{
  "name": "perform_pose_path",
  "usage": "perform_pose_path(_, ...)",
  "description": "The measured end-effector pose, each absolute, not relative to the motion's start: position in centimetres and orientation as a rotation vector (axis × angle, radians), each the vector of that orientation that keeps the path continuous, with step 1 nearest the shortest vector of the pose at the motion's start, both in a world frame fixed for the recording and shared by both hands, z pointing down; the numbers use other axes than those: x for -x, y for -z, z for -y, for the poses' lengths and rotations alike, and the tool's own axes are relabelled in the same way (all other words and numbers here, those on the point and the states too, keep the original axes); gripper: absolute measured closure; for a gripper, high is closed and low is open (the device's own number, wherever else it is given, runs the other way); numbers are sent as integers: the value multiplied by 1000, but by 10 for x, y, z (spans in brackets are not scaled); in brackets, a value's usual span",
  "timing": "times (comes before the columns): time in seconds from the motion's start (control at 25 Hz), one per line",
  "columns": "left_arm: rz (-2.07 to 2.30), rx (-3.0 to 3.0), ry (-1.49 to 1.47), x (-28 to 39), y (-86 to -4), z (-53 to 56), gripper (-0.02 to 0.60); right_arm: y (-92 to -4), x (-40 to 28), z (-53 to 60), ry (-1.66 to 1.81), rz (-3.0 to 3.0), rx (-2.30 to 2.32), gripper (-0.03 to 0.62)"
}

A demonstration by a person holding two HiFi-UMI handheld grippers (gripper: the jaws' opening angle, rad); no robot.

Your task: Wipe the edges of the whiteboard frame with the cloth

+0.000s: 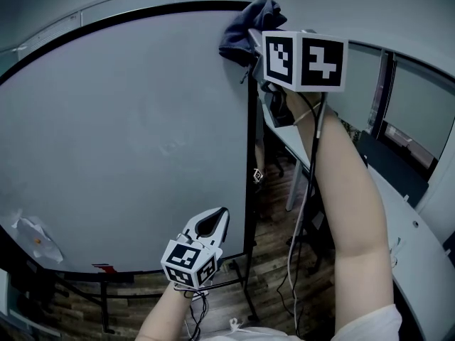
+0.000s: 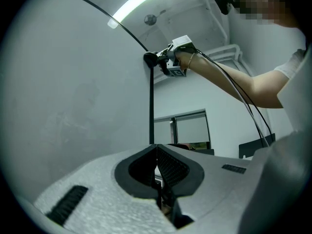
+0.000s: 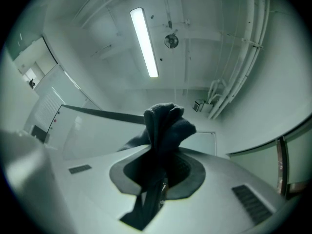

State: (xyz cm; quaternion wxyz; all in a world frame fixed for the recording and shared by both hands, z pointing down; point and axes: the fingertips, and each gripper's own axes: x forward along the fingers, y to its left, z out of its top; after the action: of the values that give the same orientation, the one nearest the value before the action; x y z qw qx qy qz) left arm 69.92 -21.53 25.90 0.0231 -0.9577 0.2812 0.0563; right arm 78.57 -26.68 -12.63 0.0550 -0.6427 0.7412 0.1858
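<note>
One dark cloth (image 3: pixel 165 123), bunched end up, pinched by right hand-held gripper (image 3: pixel 161 165) at whiteboard frame (image 1: pixel 250 155) corner; left hand-held gripper (image 2: pixel 157 155) closed, empty.

The floor (image 1: pixel 276 206) is dark wood planks. A long white table (image 1: pixel 416 236) runs along the right side on pale legs, below dark-framed windows (image 1: pixel 416 116). The walls (image 2: pixel 214 95) are plain white. On the white ceiling (image 3: pixel 204 18) a long strip light (image 3: pixel 144 42) glows beside a small round fitting (image 3: pixel 170 41), and white pipes (image 3: pixel 243 52) run across towards the wall.
</note>
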Motion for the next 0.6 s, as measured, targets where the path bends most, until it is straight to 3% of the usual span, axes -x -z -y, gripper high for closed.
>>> perform_pose_path(0.6, -865, 2975, -107, -706, -289, 194, 563, 43, -788, 267, -525, -2336, 1970, 534)
